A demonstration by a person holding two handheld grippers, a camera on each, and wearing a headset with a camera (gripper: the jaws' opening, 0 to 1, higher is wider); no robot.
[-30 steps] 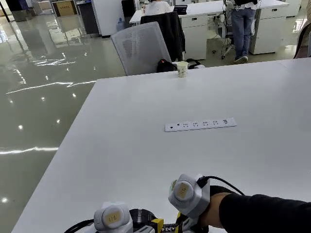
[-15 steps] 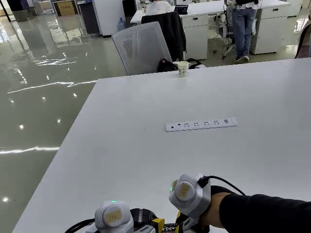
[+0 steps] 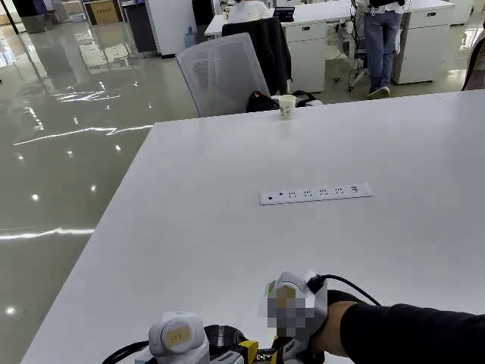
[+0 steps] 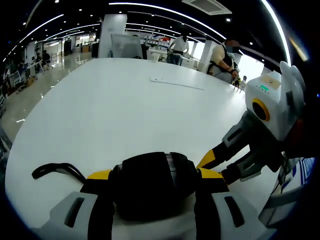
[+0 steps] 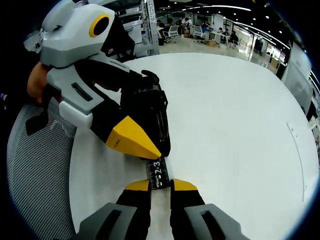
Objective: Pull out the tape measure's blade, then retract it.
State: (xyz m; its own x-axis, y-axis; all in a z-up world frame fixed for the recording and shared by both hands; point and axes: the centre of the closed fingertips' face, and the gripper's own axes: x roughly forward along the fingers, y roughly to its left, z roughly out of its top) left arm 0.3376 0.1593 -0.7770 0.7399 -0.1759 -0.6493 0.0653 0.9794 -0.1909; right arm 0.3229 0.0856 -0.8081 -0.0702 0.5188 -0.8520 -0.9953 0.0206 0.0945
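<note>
Big open office. Long white desk (image 3: 189, 227) with power strip (image 3: 316, 193) and paper cup (image 3: 286, 107). Grey mesh chair (image 3: 220, 76), dark chair (image 3: 269, 45) behind it. Shiny floor (image 3: 61, 152). More white desks (image 3: 318, 15) with drawers far back, person (image 3: 377, 38) standing there.

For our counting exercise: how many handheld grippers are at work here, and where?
2. The left gripper clamps the black tape measure; the right gripper pinches its blade, both at the near edge of the table.

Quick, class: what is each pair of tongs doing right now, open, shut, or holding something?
Left tongs: shut on the tape case.
Right tongs: shut on the blade.
</note>
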